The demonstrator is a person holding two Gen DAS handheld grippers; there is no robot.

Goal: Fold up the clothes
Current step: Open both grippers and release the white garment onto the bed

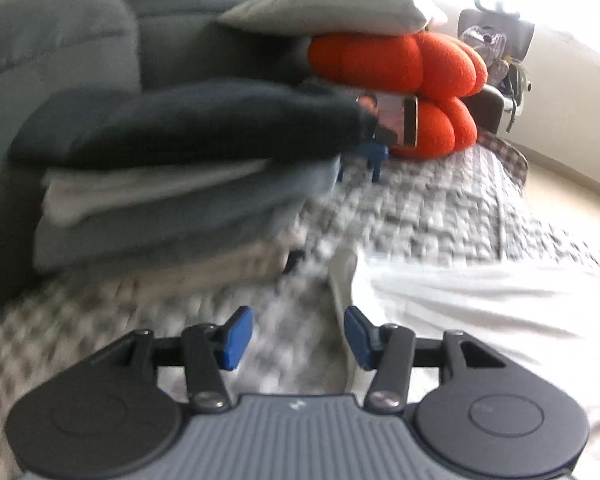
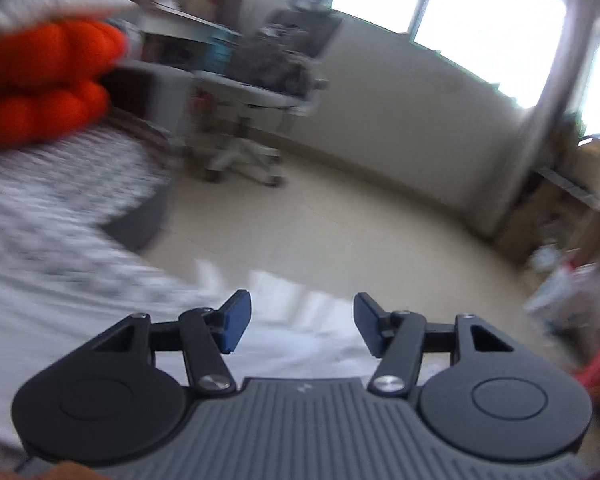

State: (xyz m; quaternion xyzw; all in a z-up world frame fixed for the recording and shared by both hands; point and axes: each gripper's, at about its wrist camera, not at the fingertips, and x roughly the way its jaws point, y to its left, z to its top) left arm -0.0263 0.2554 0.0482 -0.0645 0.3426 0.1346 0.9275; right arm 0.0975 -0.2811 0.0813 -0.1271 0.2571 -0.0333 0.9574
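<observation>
1. Left gripper (image 1: 299,336): jaws apart, blue pads bare, nothing between them. The white garment (image 1: 480,300) lies spread on the checked bedcover (image 1: 420,216) just right of and below the gripper; its folded edge runs up past the right pad, though blur hides whether the two touch.
2. Right gripper (image 2: 302,326): jaws apart and empty. The white garment (image 2: 100,320) lies beneath and to the left of the fingers, its edge reaching the side of the bed above the pale floor (image 2: 340,220).
3. Stack of folded clothes (image 1: 172,168): a dark piece on top, white, light blue and pale pieces under it, resting on the bedcover well ahead and left of the left gripper, against a grey upholstered backrest (image 1: 60,32).
4. Orange cushion (image 1: 412,80): behind the stack, with a grey pillow (image 1: 340,4) on top of it.
5. Writing: dark print runs along the pillow's upper face, upside-down and too blurred to read. A small pale mark sits on each gripper's ribbed body; its form cannot be made out.
</observation>
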